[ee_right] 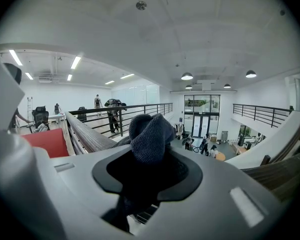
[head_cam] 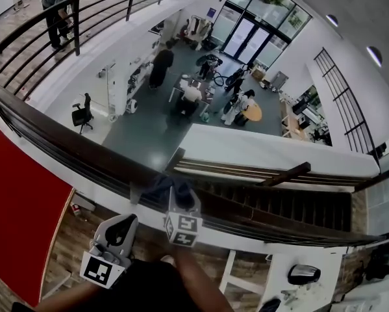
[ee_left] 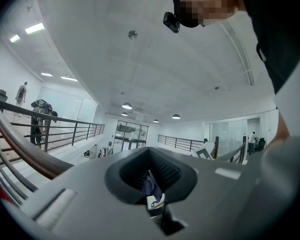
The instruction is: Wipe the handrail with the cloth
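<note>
- The right gripper [head_cam: 180, 197] has its jaws clamped on the cloth [head_cam: 165, 186], a dark blue-grey bundle that bulges out beyond the jaw tips.
- In the right gripper view the cloth [ee_right: 151, 136] fills the dark opening of the right gripper [ee_right: 150, 170] and stands up out of it as a rounded knitted wad.
- In the head view the cloth sits on top of the handrail [head_cam: 64, 138], a dark wooden rail that curves from the upper left down to the lower right, with thin dark bars under it.
- The same handrail [ee_right: 87, 133] runs away to the left behind the cloth in the right gripper view.
- The left gripper [head_cam: 124, 229] hangs just below and to the left of the right one, apart from the rail and the cloth.
- In the left gripper view the left gripper [ee_left: 152, 176] has its jaws slightly apart with nothing between them; through the gap show a scrap of the cloth [ee_left: 151, 185] and a marker cube beyond.
- Each gripper carries 1 marker cube: the right one's [head_cam: 183, 227] faces the camera, the left one's [head_cam: 103, 269] sits lower.
- A red wall panel [head_cam: 19, 200] lies below the rail at the left.
- Far below, several people [head_cam: 162, 67] stand around desks on the lower floor, near glass doors [head_cam: 249, 36].
- 1 more person [head_cam: 56, 12] stands on the balcony at the top left.
</note>
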